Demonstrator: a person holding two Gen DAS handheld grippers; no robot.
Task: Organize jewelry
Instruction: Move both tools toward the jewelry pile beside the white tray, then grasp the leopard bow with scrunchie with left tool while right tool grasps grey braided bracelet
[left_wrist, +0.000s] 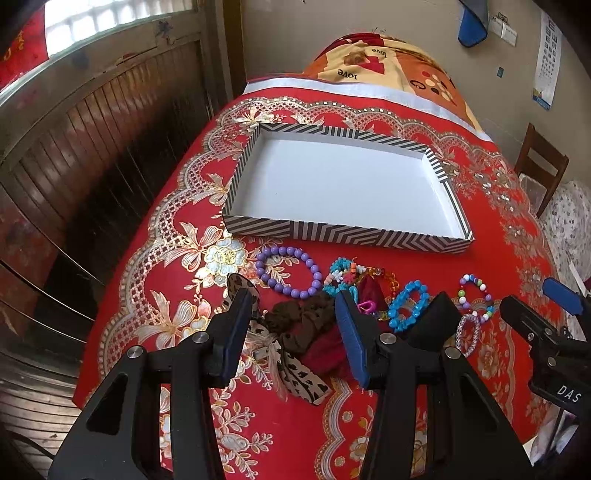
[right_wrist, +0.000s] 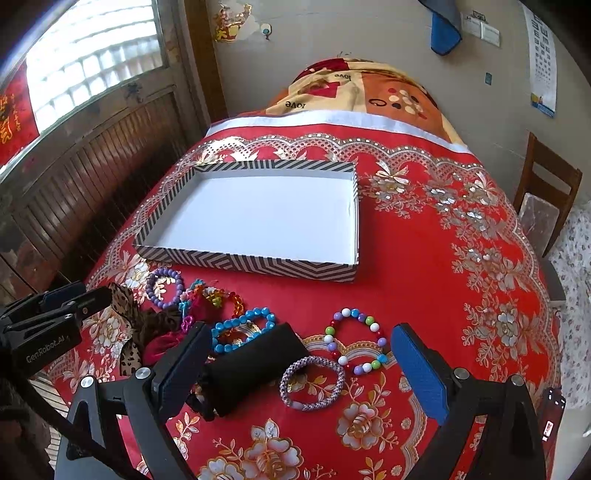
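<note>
Bead bracelets — purple round-bead bracelet (left_wrist: 287, 272), blue faceted-bead bracelet (right_wrist: 242, 326), multicolour bead bracelet (right_wrist: 356, 340) — are laid near the empty chevron-striped tray (right_wrist: 243, 264). Left gripper (left_wrist: 293, 334) and right gripper (right_wrist: 295, 363) are held apart, nothing gripped. One bracelet should be pinched at its rim and lifted clear of neighbours.

One striped tray (left_wrist: 347, 236) with a white floor sits on the surface, and there are two tongs, one left (left_wrist: 291, 328) and one right (right_wrist: 299, 365). In front of the tray I count five clearly separate bead bracelets: one purple (left_wrist: 288, 273), one blue (left_wrist: 408, 306), one multicoloured (right_wrist: 356, 341), one woven lilac (right_wrist: 312, 384) and one orange (right_wrist: 231, 297), plus a tangled turquoise-and-pink piece (left_wrist: 341, 277) whose count cannot be told. There are also one black pouch (right_wrist: 251, 365), one leopard-print bow (left_wrist: 291, 373), one brown scrunchie (left_wrist: 299, 321) and one dark red scrunchie (left_wrist: 325, 350).
</note>
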